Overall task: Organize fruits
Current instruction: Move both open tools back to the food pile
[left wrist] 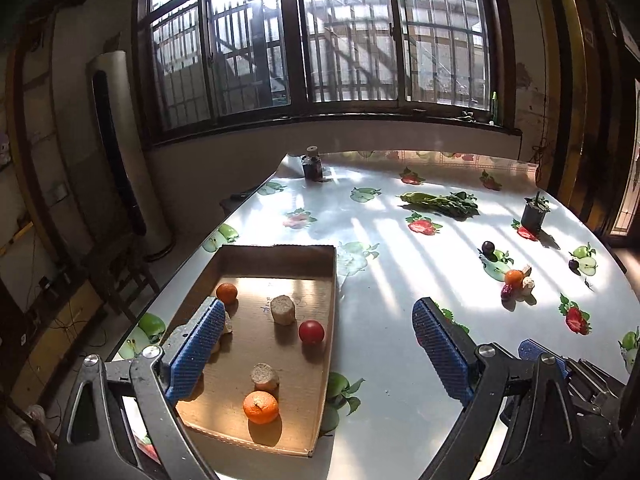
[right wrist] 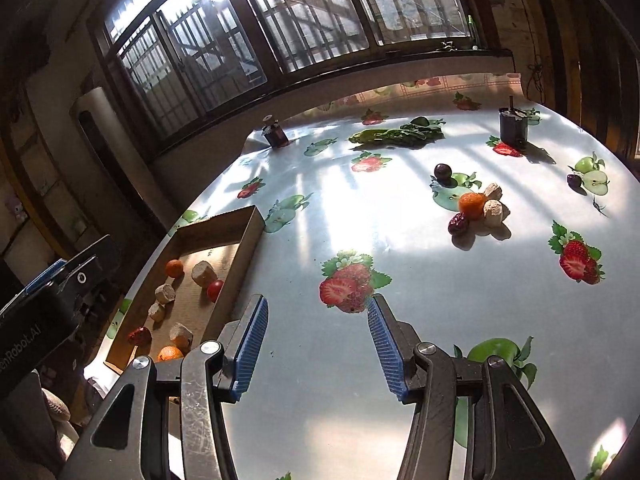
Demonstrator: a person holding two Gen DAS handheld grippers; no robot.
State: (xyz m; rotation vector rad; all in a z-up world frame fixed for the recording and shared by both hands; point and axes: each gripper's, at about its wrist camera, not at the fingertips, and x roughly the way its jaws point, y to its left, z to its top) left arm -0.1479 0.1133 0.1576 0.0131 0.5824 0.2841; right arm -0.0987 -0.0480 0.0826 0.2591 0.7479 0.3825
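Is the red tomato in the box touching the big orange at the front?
Apart. In the left wrist view the red tomato and the front orange sit in the cardboard box with bare cardboard plainly between them.

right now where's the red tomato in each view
Left wrist: the red tomato lies in the cardboard tray, centre-left of the picture, near the tray's right wall.
Right wrist: red tomato at left, against the same wall of the tray.
Shared landmark: the leafy greens near the window.
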